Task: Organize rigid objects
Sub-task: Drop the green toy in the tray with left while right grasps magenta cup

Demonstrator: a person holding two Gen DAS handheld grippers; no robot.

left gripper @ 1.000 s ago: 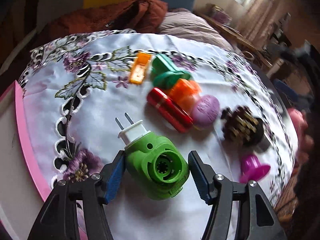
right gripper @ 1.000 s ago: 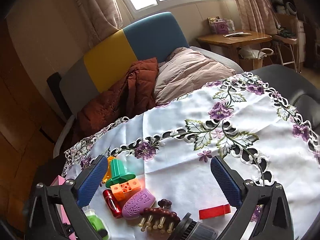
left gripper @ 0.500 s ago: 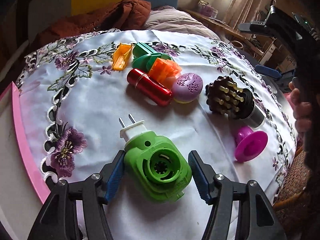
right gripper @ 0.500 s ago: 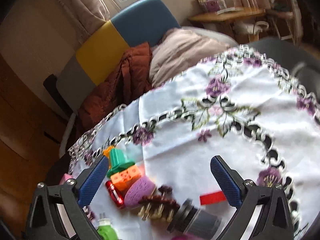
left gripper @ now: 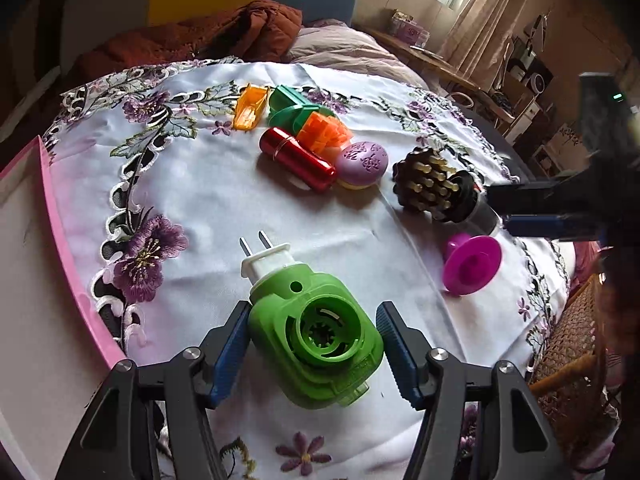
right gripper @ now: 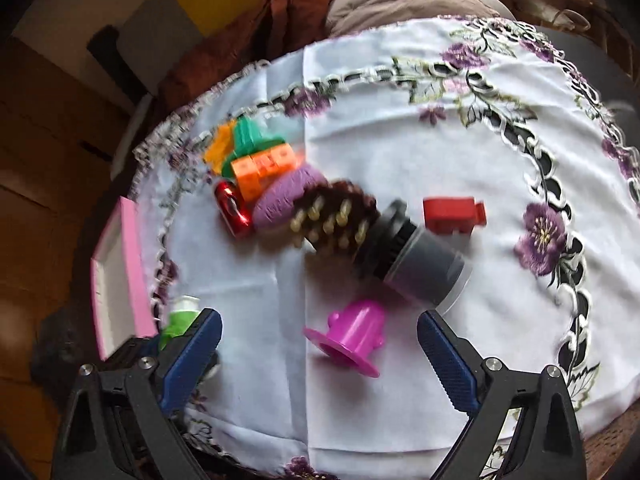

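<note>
A white tablecloth (left gripper: pixel 224 200) embroidered with purple flowers is covering the round table in front of you, with a rust-brown jacket (left gripper: pixel 192 36) piled on the seat behind it. At the cloth's left edge a pink-rimmed white tray (left gripper: pixel 60 240) is lying.

Your left gripper (left gripper: pixel 314 344) is clamping the green plastic plug-in device (left gripper: pixel 316 332) by its sides, pads pressed to the casing, white two-pin plug pointing away from you; the grip is looking the same as a second ago, though the cluster of objects has slid further up the left wrist view.

Your right gripper (right gripper: pixel 318 352) is tipping down: a second ago its camera was showing the window and the blue-and-yellow seat back, and now it is looking at the cloth. Its jaws have just been closing a little but are standing wide, touching nothing, with the magenta flanged plastic cap (right gripper: pixel 352 340) lying on its side on the cloth between them. Just beyond it the brown bristled brush head with its grey cylindrical handle (right gripper: pixel 376 240) is lying, and a red block (right gripper: pixel 454 216) is sitting to the right. The purple oval case (left gripper: pixel 362 160), red metallic cylinder (left gripper: pixel 296 158), orange brick (left gripper: pixel 324 132), green flanged piece (left gripper: pixel 292 108) and orange clip (left gripper: pixel 250 108) are bunching together at the far side.
</note>
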